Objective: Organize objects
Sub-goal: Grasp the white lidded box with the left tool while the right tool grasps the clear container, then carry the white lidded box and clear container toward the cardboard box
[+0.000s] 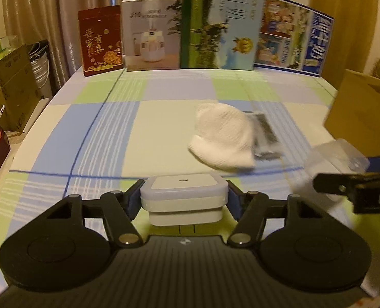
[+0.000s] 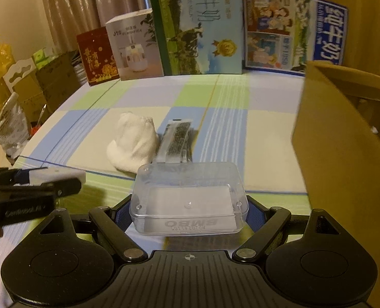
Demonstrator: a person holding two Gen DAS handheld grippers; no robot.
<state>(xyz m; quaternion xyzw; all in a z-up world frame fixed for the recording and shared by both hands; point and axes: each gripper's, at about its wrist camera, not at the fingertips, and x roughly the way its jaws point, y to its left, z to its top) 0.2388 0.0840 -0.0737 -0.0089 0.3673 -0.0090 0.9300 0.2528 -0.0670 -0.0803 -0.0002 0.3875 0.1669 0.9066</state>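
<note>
The left claw [image 1: 184, 200] is closed on a white square gadget [image 1: 184, 192], its fingers pressing the two side walls, and it holds the gadget above the checked cloth [image 1: 113, 128] of the table. Ahead of this claw and a little to its right, a white sock [image 1: 223, 138] lies on the cloth, touching a small dark packet [image 1: 267, 133] on its far side.

The right claw [image 2: 188, 211] grips a clear plastic box [image 2: 188, 200] by its sides; printed letters show on the near wall. Straight ahead of it lie the packet [image 2: 177, 138] and, just left of that, the sock [image 2: 133, 143]. To the right of this claw, close by, stands an open cardboard carton [image 2: 343, 154].

The two claws sit side by side, near each other but apart. Far ahead of both, printed boxes [image 2: 202, 25] stand in a row along the table's back edge.
</note>
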